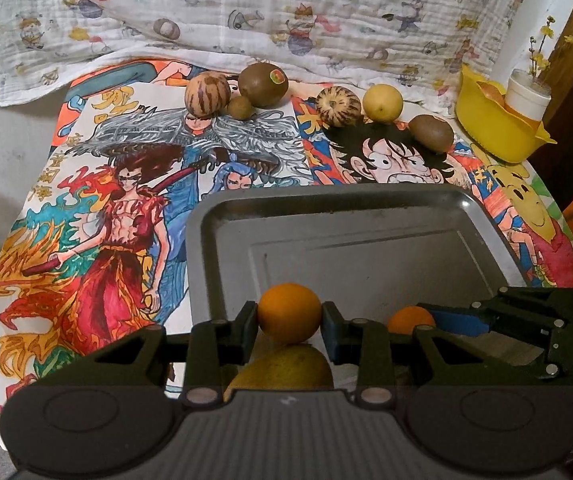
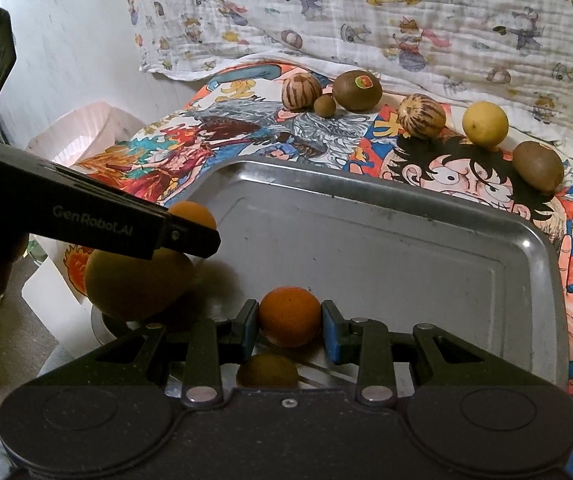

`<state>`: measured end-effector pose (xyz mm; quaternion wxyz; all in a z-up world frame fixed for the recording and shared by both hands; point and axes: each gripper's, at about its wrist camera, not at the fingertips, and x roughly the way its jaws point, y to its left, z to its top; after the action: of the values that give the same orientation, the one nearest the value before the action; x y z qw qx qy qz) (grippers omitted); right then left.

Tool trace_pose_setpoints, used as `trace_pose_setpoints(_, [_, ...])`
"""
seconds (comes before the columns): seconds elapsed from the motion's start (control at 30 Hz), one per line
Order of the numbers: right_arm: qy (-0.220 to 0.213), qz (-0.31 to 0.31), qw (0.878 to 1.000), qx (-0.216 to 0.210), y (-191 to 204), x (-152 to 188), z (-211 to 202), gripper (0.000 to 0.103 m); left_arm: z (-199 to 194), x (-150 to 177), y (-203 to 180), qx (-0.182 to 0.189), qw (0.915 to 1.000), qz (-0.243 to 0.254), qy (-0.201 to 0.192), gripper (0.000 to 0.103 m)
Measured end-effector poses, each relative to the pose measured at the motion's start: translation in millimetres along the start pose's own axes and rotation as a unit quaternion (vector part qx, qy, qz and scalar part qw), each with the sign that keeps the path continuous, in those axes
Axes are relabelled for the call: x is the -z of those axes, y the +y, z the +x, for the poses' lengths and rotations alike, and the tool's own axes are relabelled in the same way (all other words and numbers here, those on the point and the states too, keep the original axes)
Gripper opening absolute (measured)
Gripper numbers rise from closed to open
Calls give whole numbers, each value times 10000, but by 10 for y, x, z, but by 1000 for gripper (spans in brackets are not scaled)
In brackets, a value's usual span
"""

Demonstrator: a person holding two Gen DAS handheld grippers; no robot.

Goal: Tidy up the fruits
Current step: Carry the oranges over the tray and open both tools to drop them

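I have an orange clamped in each gripper: the left gripper [image 1: 289, 314] holds one orange [image 1: 289, 313] at the near left end of the metal tray [image 1: 366, 216], above a larger yellowish fruit [image 1: 286, 364], and the right gripper [image 2: 289, 317] pinches the second orange [image 2: 289, 316] just inside the near rim. My worry is rolling: released onto that slick tray, either orange could run away, or glance off the yellowish fruit. The two grippers are also close together, so I could knock one with the other as I back out.
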<state>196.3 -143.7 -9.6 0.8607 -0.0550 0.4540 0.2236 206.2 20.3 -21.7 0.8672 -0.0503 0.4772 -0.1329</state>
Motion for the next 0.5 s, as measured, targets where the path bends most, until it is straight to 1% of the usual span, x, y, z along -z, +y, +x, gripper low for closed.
trace_pose_setpoints(0.23, [-2, -2, 10000, 8, 5, 3, 8, 36, 40, 16, -8, -5, 10000, -36, 57, 37])
trace_pose_setpoints(0.4, [-7, 3, 10000, 5, 6, 1, 10, 36, 90, 38, -5, -9, 9998, -61, 185, 37])
trace_pose_setpoints(0.5, [-23, 11, 10000, -15, 8, 3, 8, 37, 96, 56, -1, 38, 9997, -92, 209, 38])
